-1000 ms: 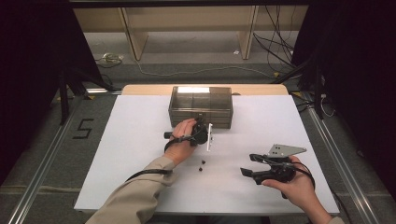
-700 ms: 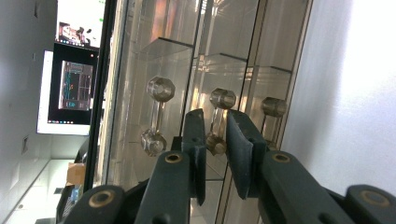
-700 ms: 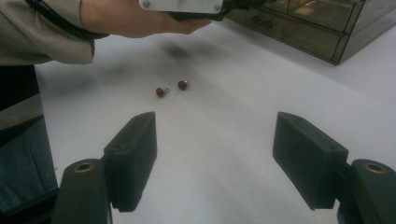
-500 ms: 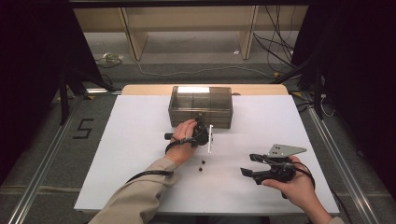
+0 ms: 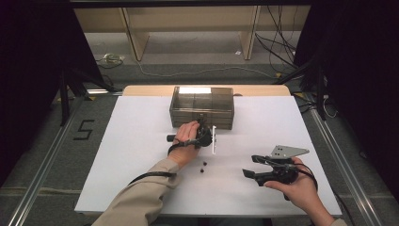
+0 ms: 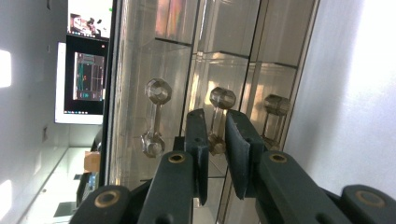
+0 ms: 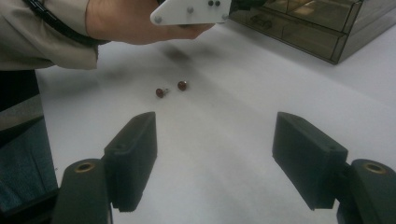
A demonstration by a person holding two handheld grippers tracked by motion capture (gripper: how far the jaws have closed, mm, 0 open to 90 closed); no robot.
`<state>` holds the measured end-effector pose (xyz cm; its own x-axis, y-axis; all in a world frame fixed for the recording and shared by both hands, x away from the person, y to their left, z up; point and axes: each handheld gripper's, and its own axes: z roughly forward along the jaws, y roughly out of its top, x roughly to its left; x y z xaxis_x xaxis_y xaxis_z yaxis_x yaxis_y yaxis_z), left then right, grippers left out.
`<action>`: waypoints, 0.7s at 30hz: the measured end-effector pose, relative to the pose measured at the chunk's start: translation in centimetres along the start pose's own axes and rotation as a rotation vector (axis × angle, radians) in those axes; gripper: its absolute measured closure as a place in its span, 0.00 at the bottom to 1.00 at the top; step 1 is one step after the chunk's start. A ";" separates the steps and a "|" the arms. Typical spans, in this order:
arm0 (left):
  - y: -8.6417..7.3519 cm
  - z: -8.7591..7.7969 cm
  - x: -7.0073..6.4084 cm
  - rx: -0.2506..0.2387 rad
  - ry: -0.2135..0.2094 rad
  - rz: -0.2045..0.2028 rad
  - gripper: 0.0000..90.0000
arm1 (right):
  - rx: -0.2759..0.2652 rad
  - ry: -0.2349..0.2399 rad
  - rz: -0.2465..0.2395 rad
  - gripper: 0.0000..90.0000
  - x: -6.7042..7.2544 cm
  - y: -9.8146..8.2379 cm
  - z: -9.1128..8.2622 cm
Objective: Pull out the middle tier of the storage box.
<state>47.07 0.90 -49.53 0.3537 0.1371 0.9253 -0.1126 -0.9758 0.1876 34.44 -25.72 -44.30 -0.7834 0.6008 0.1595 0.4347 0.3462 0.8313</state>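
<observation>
A smoky clear drawer box [image 5: 202, 106] stands at the back middle of the white table [image 5: 131, 141]. My left gripper [image 5: 203, 128] is turned on its side against the box front. In the left gripper view its jaws [image 6: 215, 123] are shut on the thin stem of the middle clear drawer handle [image 6: 222, 98]. My right gripper [image 5: 249, 165] hovers low over the table's front right, open and holding nothing [image 7: 215, 149]. Two small dark red beads [image 7: 160, 92] lie ahead of it, just below the left hand [image 5: 203, 167].
Two more clear handles [image 6: 158, 91] [image 6: 277, 104] flank the gripped one on the box front. The left gripper's white plate [image 5: 214, 139] sticks out beside the hand. A shelf and loose cables sit on the floor beyond the table.
</observation>
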 end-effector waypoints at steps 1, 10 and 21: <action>0.0 0.0 0.0 0.002 0.004 0.006 0.88 | 0.001 0.000 0.000 0.35 0.0 0.0 0.0; 0.2 -0.1 -0.3 0.010 0.019 0.033 0.89 | 0.000 0.001 0.000 0.35 0.0 0.0 0.0; 0.2 -0.1 -0.4 0.012 0.021 0.039 0.89 | 0.000 0.000 0.001 0.35 0.0 0.0 0.0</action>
<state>46.81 0.69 -49.80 0.3294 0.1021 0.9386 -0.1146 -0.9825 0.1470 34.43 -25.72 -44.27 -0.7831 0.6010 0.1599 0.4352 0.3458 0.8313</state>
